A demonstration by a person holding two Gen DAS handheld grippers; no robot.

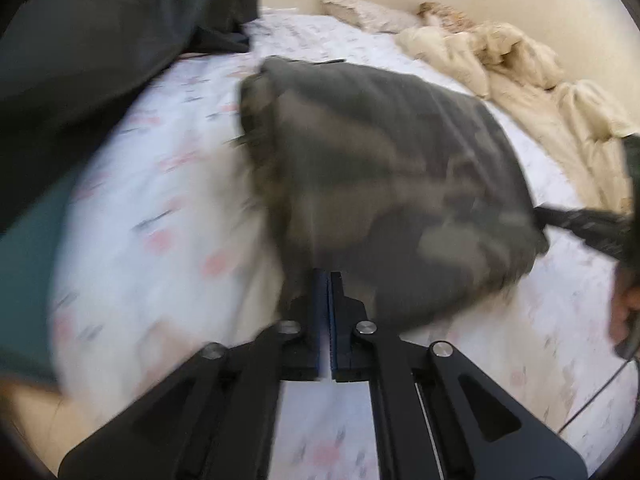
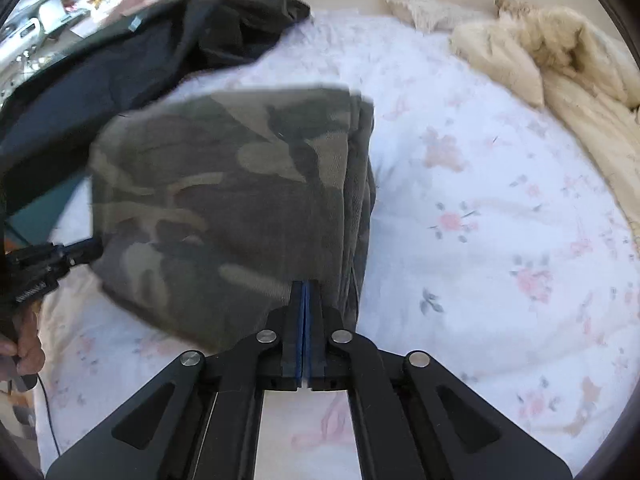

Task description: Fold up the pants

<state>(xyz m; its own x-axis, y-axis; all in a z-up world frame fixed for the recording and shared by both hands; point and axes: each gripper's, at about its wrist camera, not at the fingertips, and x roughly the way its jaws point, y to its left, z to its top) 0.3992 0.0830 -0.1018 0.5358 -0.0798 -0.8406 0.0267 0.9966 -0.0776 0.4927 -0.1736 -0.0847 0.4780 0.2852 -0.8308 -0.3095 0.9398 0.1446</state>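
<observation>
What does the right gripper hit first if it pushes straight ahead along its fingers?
The folded camo pants. The right gripper is shut with its tips already at the pants' near edge, apparently pinching it; under them lies the floral bedsheet.

Bed [image 2: 480, 184] is carrying everything, white sheet with a faint pink flower print covering it. Camouflage pants [image 2: 224, 200], folded into a thick block, are sitting mid-bed, near edge looking raised off the sheet. A heap of dark clothes [image 2: 132, 64] is lying at the far left, just beside the pants. A crumpled cream blanket [image 2: 560, 64] is bunching along the far right edge against the wall, well apart from the pants.
</observation>
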